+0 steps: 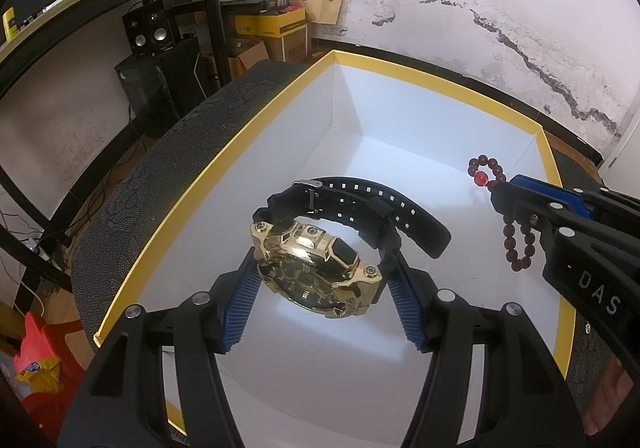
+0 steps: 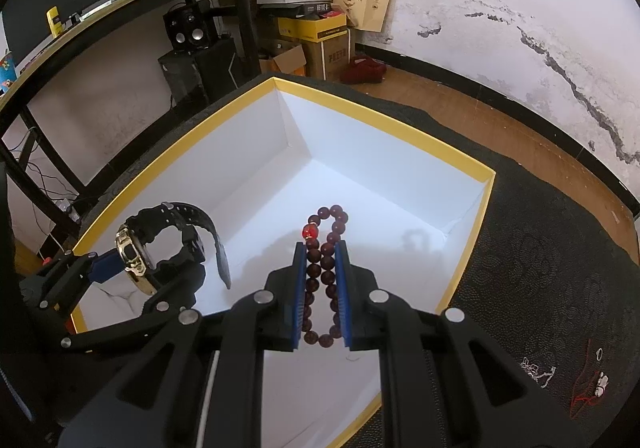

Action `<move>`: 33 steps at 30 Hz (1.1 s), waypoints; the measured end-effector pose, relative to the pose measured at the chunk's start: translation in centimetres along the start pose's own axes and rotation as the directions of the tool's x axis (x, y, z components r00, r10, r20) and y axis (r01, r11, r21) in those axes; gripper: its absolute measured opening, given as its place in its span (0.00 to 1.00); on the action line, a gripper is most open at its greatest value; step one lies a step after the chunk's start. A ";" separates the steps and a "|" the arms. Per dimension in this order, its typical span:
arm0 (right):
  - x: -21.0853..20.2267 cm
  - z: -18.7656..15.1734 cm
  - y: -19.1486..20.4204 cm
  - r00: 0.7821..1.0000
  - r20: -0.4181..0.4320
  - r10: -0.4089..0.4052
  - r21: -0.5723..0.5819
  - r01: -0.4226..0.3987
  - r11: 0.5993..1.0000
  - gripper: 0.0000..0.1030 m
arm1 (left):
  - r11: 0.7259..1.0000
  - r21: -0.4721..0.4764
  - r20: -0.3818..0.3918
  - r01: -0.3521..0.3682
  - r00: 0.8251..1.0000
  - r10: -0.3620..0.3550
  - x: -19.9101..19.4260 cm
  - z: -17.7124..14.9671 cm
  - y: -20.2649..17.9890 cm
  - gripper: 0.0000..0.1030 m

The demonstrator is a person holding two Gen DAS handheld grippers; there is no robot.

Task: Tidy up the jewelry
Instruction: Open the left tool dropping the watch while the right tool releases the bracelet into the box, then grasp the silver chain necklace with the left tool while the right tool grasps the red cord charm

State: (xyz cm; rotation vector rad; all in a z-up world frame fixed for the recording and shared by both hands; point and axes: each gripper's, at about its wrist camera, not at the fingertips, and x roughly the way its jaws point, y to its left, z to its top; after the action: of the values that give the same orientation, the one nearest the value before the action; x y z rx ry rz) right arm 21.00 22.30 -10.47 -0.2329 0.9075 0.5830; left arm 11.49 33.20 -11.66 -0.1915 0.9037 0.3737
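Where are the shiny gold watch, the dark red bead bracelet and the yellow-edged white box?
Shiny gold watch [image 1: 316,268], left wrist view, gold case.
Dark red bead bracelet [image 2: 311,232], right wrist view, bright red bead.
Yellow-edged white box [image 2: 384,130], right wrist view, far rim.

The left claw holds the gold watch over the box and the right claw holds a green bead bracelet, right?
Not quite. The bracelet in the right claw is dark red, as the right wrist view shows. The left claw does hold the gold watch over the box.

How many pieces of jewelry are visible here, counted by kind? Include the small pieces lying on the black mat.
Wristwatch: 1
Beaded bracelet: 1
Silver chain on the mat: 1
Small ring on the mat: 1
Red cord piece on the mat: 1
Total: 5
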 end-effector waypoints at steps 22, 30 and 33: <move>-6.2 -0.1 -5.1 0.992 0.128 0.000 0.140 -0.018 0.990 0.85 | 0.995 0.100 0.076 -0.030 0.997 0.023 -3.2 -1.0 -4.4 0.93; -15.3 -6.6 -13.1 0.982 0.155 -0.107 0.195 0.076 0.978 0.89 | 0.994 0.087 0.135 0.066 0.988 -0.077 -7.4 -1.4 -7.8 0.93; -18.1 -10.4 -17.5 0.972 0.145 -0.184 0.231 0.148 0.962 0.91 | 0.984 0.145 0.148 0.105 0.981 -0.126 -8.7 -2.5 -11.6 0.94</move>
State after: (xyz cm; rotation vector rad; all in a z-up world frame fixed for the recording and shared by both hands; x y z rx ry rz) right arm 15.30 -3.37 -3.24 -0.0596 0.7754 0.3371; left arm 9.37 19.67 -6.15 -0.0865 0.7556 0.2142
